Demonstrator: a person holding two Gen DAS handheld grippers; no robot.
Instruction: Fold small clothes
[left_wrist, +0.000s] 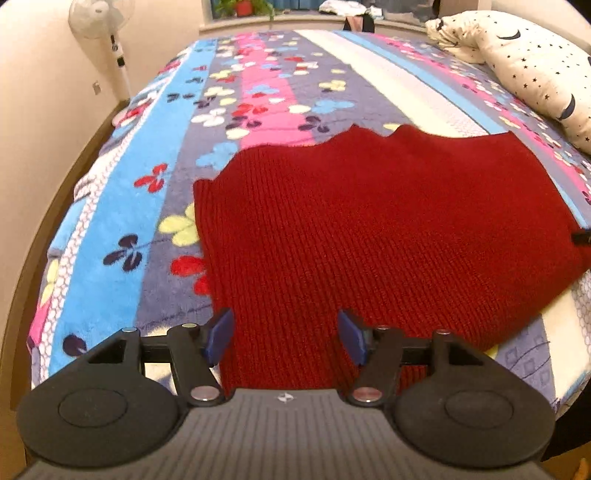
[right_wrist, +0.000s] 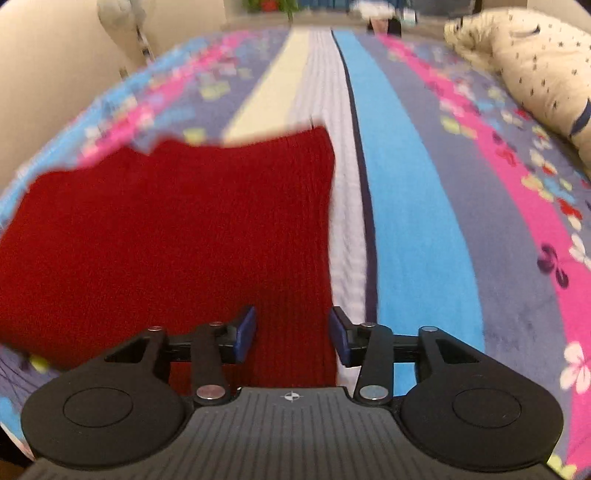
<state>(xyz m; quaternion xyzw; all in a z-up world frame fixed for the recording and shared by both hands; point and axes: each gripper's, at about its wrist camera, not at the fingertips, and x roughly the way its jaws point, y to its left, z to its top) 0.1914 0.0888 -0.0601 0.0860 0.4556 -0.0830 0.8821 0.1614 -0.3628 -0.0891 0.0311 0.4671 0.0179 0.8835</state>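
A dark red knitted garment lies flat on the flowered bed blanket. My left gripper is open over the garment's near left part, its blue pads apart and empty. In the right wrist view the same red garment fills the left half. My right gripper is open over the garment's near right edge, holding nothing. The right wrist view is blurred by motion.
A cream pillow with stars and moons lies at the far right of the bed and shows in the right wrist view. A white standing fan is by the left wall. A windowsill with plants is beyond the bed.
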